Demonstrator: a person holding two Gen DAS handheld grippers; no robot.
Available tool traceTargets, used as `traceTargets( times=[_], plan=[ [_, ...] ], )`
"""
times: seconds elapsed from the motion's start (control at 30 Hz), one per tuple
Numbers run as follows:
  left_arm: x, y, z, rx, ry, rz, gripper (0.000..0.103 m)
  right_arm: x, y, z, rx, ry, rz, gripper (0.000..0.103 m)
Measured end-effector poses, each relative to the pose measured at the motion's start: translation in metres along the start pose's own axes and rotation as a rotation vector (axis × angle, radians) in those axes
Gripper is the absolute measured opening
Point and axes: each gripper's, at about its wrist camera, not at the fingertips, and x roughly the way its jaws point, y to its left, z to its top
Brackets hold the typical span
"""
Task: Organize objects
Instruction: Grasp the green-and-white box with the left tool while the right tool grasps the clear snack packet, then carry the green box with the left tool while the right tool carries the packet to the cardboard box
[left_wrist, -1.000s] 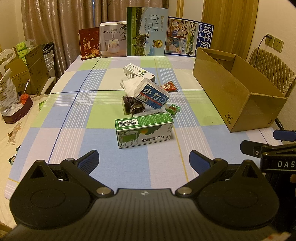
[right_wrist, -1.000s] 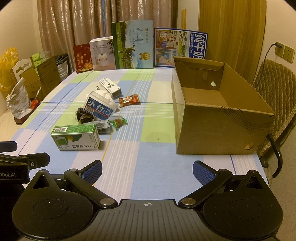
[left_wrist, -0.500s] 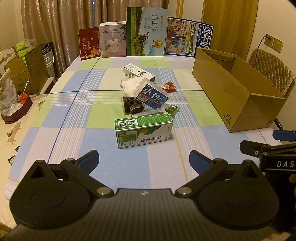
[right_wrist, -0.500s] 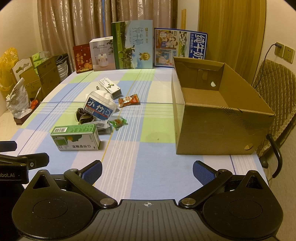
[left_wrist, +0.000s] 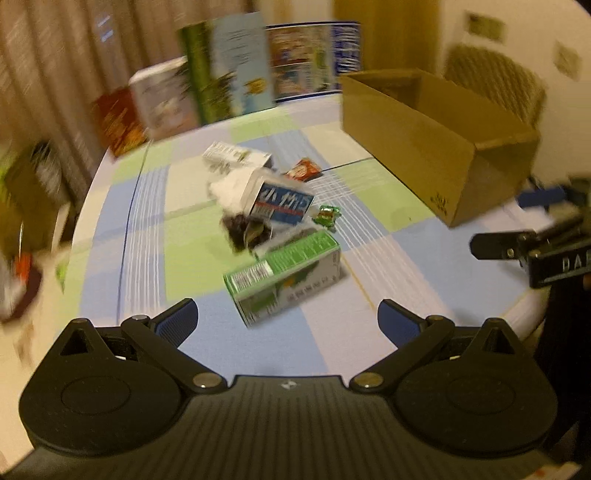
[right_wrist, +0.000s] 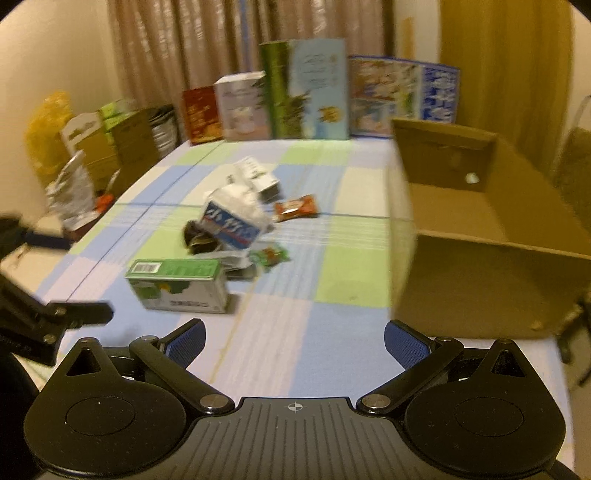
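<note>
A green and white carton (left_wrist: 284, 273) (right_wrist: 177, 284) lies on its side on the checked tablecloth, just ahead of my open left gripper (left_wrist: 286, 321). Behind it sits a pile: a clear tub with a blue label (left_wrist: 280, 201) (right_wrist: 232, 218), a dark crumpled item (left_wrist: 245, 229), a small green sweet (left_wrist: 327, 214) (right_wrist: 271, 255), a red snack packet (left_wrist: 303, 170) (right_wrist: 295, 207) and a white flat box (left_wrist: 236, 155) (right_wrist: 258, 175). My right gripper (right_wrist: 293, 341) is open and empty, near the table's front edge. An open cardboard box (left_wrist: 436, 147) (right_wrist: 480, 229) stands at the right.
Several upright printed boxes (right_wrist: 306, 88) line the table's far edge before the curtains. Cardboard and bags (right_wrist: 92, 147) stand left of the table, a padded chair (left_wrist: 495, 85) at the right. The other gripper's frame shows at each view's side (left_wrist: 535, 254) (right_wrist: 44, 317).
Both views are now blurred by motion. The left gripper has swung and tilted, so the carton sits closer and slanted. The right gripper has moved forward toward the pile. Both stay open.
</note>
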Motion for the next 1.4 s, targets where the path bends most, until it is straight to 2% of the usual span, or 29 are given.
traceTargets(
  times=[0.03,0.07,0.13,0.3,0.37,0.5,0.63,0.73,0.97,1.07,1.23,1.4],
  plan=[
    [0.004,0.001,0.004,0.056,-0.005,-0.006,0.102,0.004,0.000,0.001,-0.011,0.004,0.013,0.097],
    [0.008,0.002,0.007,0.102,-0.008,-0.014,0.101,0.010,0.001,0.002,-0.027,0.013,0.024,0.089],
    [0.022,0.008,0.013,0.187,0.000,-0.045,0.095,0.022,0.000,0.004,-0.049,0.037,0.030,0.083],
    [0.061,0.014,0.020,0.339,0.053,-0.114,0.082,0.054,-0.003,0.007,-0.098,0.084,0.057,0.081],
    [0.076,0.015,0.020,0.364,0.074,-0.143,0.079,0.065,-0.003,0.009,-0.134,0.098,0.062,0.081],
    [0.102,0.015,0.021,0.386,0.107,-0.189,0.064,0.087,-0.004,0.015,-0.202,0.116,0.090,0.081],
    [0.115,0.020,0.018,0.355,0.136,-0.190,0.041,0.106,0.000,0.024,-0.318,0.103,0.128,0.079],
    [0.110,0.032,0.017,0.275,0.160,-0.197,0.032,0.118,0.010,0.032,-0.417,0.086,0.181,0.074],
    [0.101,0.061,0.007,0.088,0.210,-0.100,0.032,0.150,0.043,0.048,-0.583,0.070,0.298,0.067],
    [0.099,0.071,0.004,0.057,0.219,-0.041,0.032,0.164,0.054,0.053,-0.620,0.072,0.323,0.066],
    [0.098,0.093,0.002,-0.030,0.230,0.039,0.030,0.189,0.068,0.059,-0.591,0.086,0.370,0.065],
    [0.096,0.109,-0.002,-0.124,0.218,0.025,0.030,0.206,0.090,0.061,-0.559,0.083,0.418,0.063]
  ],
)
